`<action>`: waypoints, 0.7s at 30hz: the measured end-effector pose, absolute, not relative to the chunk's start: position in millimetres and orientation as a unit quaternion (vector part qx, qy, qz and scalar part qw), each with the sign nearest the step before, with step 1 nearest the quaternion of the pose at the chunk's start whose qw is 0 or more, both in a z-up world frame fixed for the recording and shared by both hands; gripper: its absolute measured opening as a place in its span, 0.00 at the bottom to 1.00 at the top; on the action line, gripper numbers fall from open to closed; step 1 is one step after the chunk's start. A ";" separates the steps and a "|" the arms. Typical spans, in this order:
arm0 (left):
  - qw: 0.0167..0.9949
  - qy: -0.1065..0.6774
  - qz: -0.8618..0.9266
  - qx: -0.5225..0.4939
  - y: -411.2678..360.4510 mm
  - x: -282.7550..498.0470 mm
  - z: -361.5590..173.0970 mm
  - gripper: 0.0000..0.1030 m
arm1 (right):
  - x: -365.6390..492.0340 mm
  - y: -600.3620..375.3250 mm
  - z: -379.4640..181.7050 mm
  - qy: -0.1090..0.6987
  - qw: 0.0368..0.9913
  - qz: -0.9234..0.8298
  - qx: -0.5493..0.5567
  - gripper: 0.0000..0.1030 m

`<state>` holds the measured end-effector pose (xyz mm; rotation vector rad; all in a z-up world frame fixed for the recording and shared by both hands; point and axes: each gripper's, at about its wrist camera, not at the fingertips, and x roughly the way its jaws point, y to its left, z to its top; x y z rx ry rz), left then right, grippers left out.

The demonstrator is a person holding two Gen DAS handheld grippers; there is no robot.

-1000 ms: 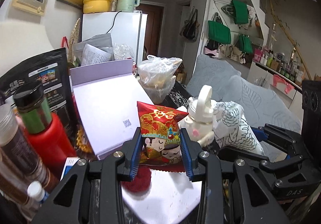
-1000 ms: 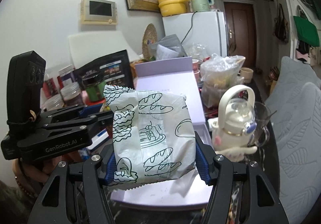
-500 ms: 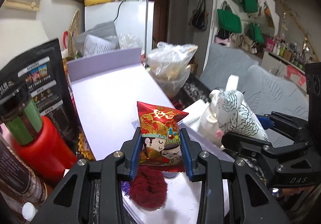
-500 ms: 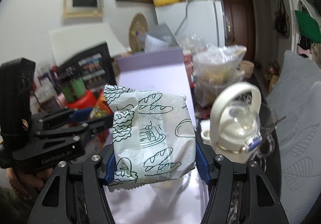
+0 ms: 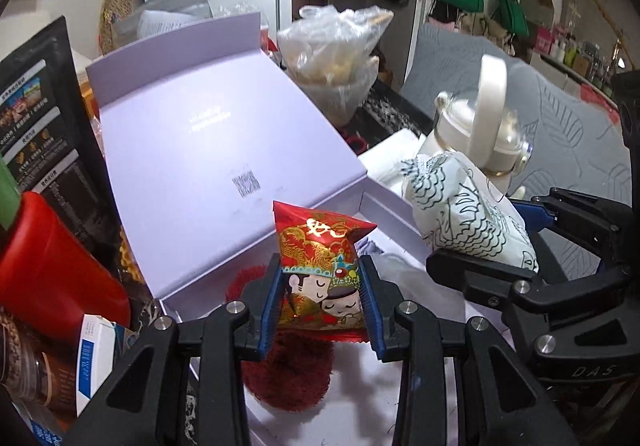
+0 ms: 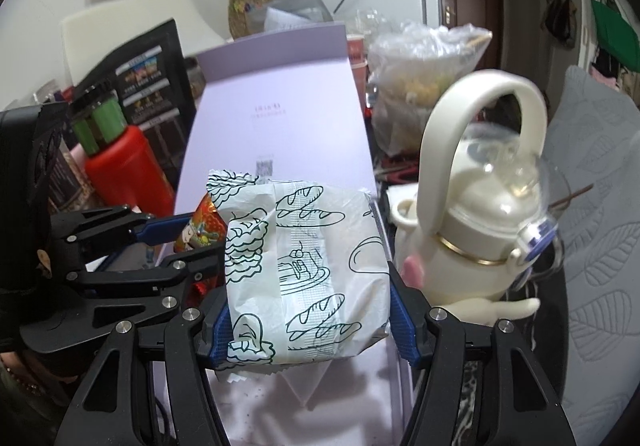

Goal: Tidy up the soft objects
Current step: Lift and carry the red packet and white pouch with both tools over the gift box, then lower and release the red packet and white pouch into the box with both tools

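My left gripper (image 5: 320,302) is shut on a red snack packet (image 5: 320,266) with cartoon figures and holds it over the open lavender box (image 5: 208,150). A dark red fuzzy item (image 5: 288,374) lies inside the box beneath it. My right gripper (image 6: 304,310) is shut on a white bread bag (image 6: 308,270) with green drawings, also above the box (image 6: 280,134). In the left wrist view the right gripper (image 5: 516,246) holds the bag (image 5: 468,214) to the right. In the right wrist view the left gripper (image 6: 160,238) holds the packet (image 6: 200,230) to the left.
A cream kettle-shaped bottle (image 6: 480,230) stands right of the box. A red bottle with green cap (image 6: 120,166), a black pouch (image 5: 44,134) and jars stand to the left. A plastic bag of food (image 5: 336,58) sits behind. A grey sofa (image 6: 600,206) is at right.
Both grippers have moved forward and down over the open box with their items still held. The box interior and the red fuzzy item now show closer.
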<state>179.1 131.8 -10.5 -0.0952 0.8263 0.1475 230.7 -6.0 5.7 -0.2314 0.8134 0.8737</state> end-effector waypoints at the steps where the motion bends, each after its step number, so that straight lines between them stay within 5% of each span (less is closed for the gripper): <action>1: 0.909 0.408 0.070 -0.051 131.8 180.2 -11.8 0.34 | 231.8 -5.1 3.4 0.386 0.819 0.409 -0.110 0.62; 21: 0.881 0.462 0.072 -0.072 142.9 198.3 -29.8 0.34 | 246.1 4.7 -18.8 0.433 0.789 0.422 -0.110 0.62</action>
